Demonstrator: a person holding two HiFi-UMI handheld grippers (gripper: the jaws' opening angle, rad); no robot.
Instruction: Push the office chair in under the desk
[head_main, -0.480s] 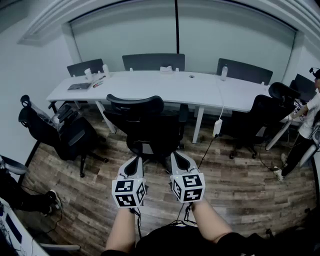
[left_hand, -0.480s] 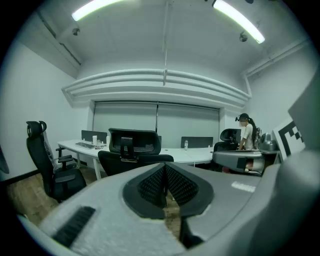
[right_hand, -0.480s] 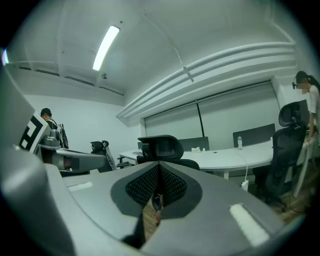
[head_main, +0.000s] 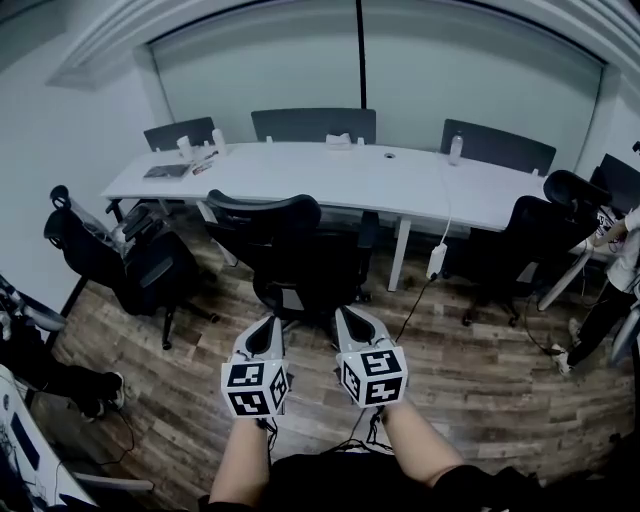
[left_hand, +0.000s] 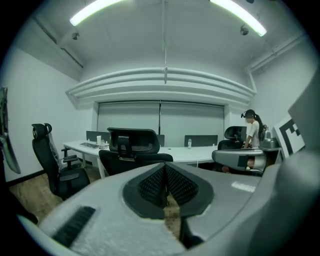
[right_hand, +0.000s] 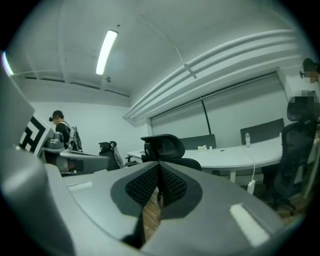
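Note:
A black mesh office chair (head_main: 290, 255) stands with its back toward me, a little out from the long white desk (head_main: 330, 175). Its headrest and backrest show in the left gripper view as the chair (left_hand: 131, 150) and in the right gripper view as the chair (right_hand: 165, 149). My left gripper (head_main: 268, 322) and right gripper (head_main: 345, 316) are held side by side just behind the chair's seat, both shut with nothing between the jaws. Neither touches the chair.
Another black chair (head_main: 125, 265) stands at the left, and one more (head_main: 525, 240) at the right by a person (head_main: 615, 270). Grey chairs line the desk's far side. A power adapter (head_main: 437, 258) hangs on a cable from the desk. The floor is wood plank.
The view has shifted slightly; the grippers stay side by side behind the chair, and the chair has not visibly moved.

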